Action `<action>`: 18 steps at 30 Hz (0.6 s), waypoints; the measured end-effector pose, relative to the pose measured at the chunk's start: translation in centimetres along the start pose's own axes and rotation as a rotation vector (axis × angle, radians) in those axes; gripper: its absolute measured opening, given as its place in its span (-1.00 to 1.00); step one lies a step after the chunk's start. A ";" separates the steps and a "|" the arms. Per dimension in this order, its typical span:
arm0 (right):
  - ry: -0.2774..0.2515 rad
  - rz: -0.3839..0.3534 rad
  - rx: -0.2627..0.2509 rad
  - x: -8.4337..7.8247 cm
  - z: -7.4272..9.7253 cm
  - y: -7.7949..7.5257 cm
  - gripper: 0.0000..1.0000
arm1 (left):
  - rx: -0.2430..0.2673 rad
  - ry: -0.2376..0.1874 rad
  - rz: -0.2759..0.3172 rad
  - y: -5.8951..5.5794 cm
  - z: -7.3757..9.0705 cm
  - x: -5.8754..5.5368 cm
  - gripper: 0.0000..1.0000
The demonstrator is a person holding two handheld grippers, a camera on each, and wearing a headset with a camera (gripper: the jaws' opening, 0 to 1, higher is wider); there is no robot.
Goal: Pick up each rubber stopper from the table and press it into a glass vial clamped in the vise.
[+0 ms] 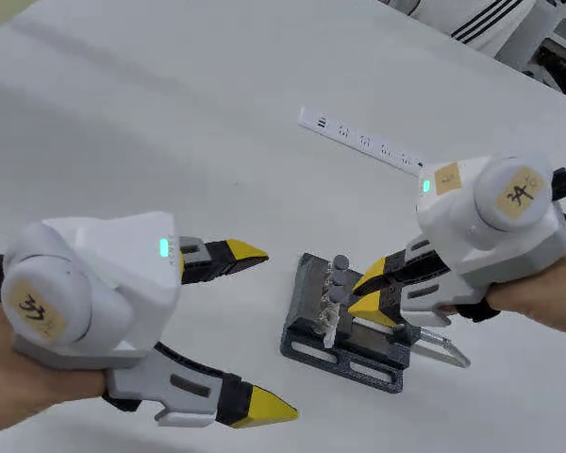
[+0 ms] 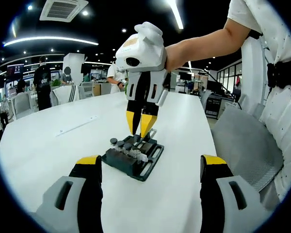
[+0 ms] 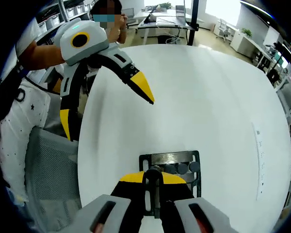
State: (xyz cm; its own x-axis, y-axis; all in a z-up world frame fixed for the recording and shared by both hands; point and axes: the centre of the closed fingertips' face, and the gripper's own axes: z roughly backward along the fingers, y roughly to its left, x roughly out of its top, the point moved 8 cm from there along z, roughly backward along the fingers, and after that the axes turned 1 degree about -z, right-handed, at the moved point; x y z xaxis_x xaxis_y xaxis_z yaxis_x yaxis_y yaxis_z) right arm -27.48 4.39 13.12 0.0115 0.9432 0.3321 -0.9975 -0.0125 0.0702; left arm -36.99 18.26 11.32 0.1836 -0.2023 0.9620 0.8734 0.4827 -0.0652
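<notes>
1. Right gripper [image 1: 353, 295] is closed over the vise [image 1: 354, 360], pinching what looks like a stopper [image 3: 153, 171] at the end vial [image 1: 330, 330].
2. Three neighbouring vials [image 2: 121, 148] already carry plugs [image 1: 340, 263].
3. Left gripper [image 3: 108, 113] hovers wide open, empty, apart from the vise.
4. Remaining: press this stopper home.

The left gripper [image 1: 261, 328] is held low at the person's left, roughly level, its two yellow-tipped jaws spread wide apart with nothing between them. The right gripper [image 1: 362, 293] comes in from the other side and tips steeply downward (the left gripper view shows this best). Its bare forearm [image 2: 203, 41] reaches out behind it. Its jaws are drawn almost together and seem to pinch a small dark stopper [image 3: 153, 171], though the tips partly hide it.
</notes>
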 end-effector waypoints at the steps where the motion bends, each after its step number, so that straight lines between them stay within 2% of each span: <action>1: 0.014 -0.001 0.005 0.0 -0.3 -0.1 -0.90 | -0.003 0.001 0.004 0.0 0.0 -0.1 0.66; 4: 0.060 0.014 0.005 -0.2 -0.9 -0.1 -0.90 | -0.002 -0.021 0.012 -0.2 0.0 0.0 0.68; 9: 0.109 0.027 0.009 -0.5 -1.8 -0.2 -0.90 | -0.005 -0.016 0.010 -0.4 -0.3 -0.4 0.73; 18: 0.136 0.018 0.003 -0.5 -2.1 -0.4 -0.90 | -0.006 -0.023 0.013 -0.5 -0.2 -0.8 0.73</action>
State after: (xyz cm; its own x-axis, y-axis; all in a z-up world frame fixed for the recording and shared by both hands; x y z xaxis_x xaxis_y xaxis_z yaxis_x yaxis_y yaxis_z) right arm -27.22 4.64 10.95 -0.0159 0.9791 0.2029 -0.9972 -0.0303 0.0681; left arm -37.44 17.97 10.55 0.1844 -0.1759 0.9670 0.8737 0.4799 -0.0793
